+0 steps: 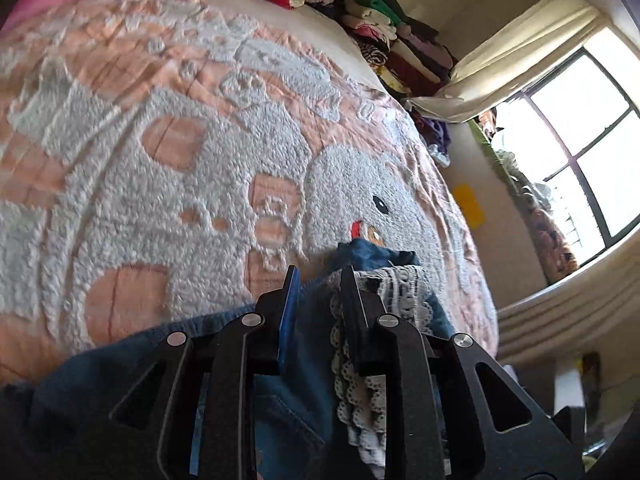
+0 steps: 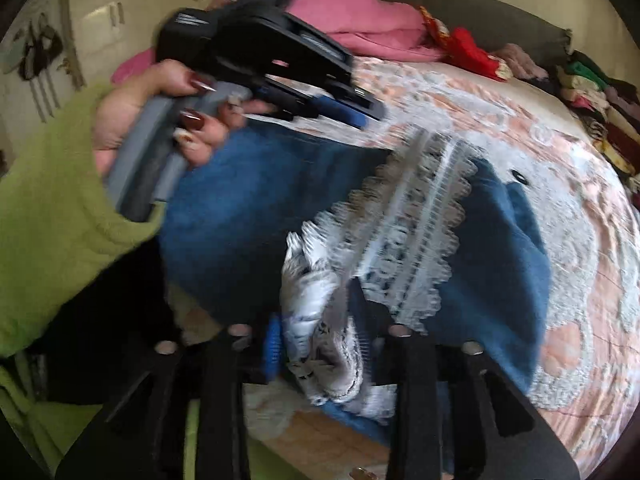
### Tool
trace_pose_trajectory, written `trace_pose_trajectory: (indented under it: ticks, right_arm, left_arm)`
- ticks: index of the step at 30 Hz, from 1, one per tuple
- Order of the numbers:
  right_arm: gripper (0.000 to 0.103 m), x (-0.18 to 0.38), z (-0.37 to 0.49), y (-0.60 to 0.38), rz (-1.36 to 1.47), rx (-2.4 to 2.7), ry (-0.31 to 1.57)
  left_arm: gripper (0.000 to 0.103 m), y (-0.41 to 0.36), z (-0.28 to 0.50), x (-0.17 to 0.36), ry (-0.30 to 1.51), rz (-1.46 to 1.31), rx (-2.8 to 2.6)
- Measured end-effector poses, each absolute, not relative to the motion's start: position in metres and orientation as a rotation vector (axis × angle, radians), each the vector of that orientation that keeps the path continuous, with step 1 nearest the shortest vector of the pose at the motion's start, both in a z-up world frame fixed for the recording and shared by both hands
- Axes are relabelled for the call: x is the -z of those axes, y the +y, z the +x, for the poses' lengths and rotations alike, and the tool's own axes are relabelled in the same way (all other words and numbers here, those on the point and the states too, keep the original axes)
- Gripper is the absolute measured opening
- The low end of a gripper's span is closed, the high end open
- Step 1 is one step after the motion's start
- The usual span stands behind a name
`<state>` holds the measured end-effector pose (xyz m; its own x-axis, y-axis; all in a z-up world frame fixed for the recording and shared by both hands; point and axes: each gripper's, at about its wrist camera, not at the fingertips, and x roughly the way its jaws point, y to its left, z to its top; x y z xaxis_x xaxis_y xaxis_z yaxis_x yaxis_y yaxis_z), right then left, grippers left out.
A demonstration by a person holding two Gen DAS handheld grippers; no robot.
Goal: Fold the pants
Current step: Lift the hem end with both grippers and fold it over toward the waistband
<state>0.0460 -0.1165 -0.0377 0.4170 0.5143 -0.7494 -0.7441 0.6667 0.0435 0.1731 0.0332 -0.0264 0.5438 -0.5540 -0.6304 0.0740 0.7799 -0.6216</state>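
Right hand-held gripper (image 2: 316,312) clamps lace-trimmed pants (image 2: 248,208); left hand-held gripper (image 1: 320,276) likewise; fleecy pink-grey bedspread (image 1: 160,140), window (image 1: 580,128).

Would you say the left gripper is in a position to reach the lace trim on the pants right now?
Probably yes. The left gripper sits right over the pants, and the lace trim drapes against one of its fingers. Nothing lies between them. Whether the fingers are already closed on the fabric is hard to tell.
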Motion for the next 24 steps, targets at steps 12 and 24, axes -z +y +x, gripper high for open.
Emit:
trace_pose_trajectory:
  ticks: [12, 24]
  right_arm:
    - [0.055, 0.007, 0.049, -0.168, -0.246, -0.759, 0.750]
    - [0.011, 0.041, 0.028, -0.125, -0.454, -0.849, 0.820]
  left_arm:
    - [0.040, -0.007, 0.181, 0.044, 1.035, -0.568, 0.517]
    - [0.010, -0.028, 0.183, 0.027, 0.978, -0.455, 0.486]
